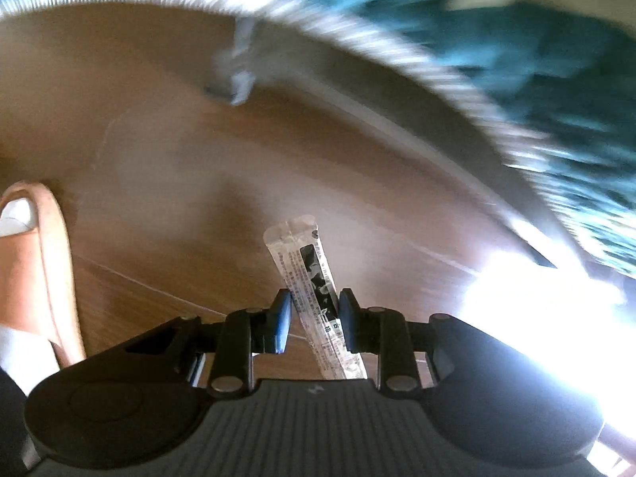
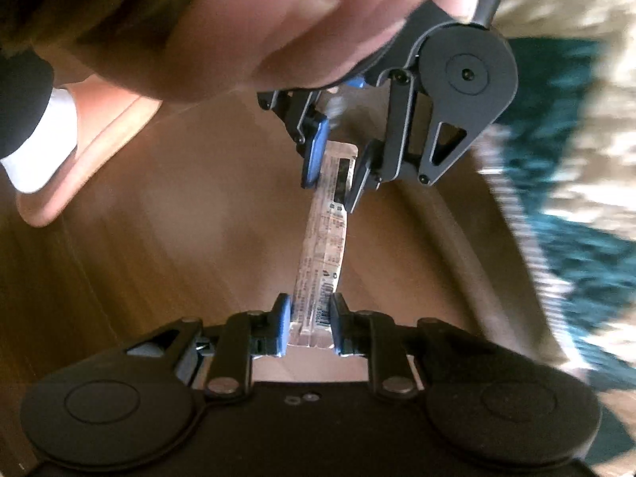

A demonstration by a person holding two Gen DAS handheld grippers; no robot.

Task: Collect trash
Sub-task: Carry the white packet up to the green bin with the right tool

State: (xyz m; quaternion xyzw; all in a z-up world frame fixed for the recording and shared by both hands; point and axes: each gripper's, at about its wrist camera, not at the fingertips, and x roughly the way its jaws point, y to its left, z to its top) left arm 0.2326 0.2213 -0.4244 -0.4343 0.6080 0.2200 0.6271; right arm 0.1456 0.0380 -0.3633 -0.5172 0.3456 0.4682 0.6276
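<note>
A long clear plastic wrapper (image 1: 306,262) with black print hangs above the wooden floor (image 1: 159,139), stretched between both grippers. In the left wrist view my left gripper (image 1: 314,302) is shut on it, the blue pads (image 1: 283,318) pressing its sides and one end sticking out ahead. The right wrist view has my right gripper (image 2: 308,306) shut on the near end of the wrapper (image 2: 324,246). The left gripper (image 2: 330,194) pinches the far end there, held by a person's hand (image 2: 298,31).
A teal rug (image 1: 516,59) with a white fringe borders the floor at the top and right. A blurred pale scrap (image 1: 234,67) lies near its edge. A foot in an orange slipper (image 1: 35,270) stands at the left. Sun glare (image 1: 536,306) whitens the right.
</note>
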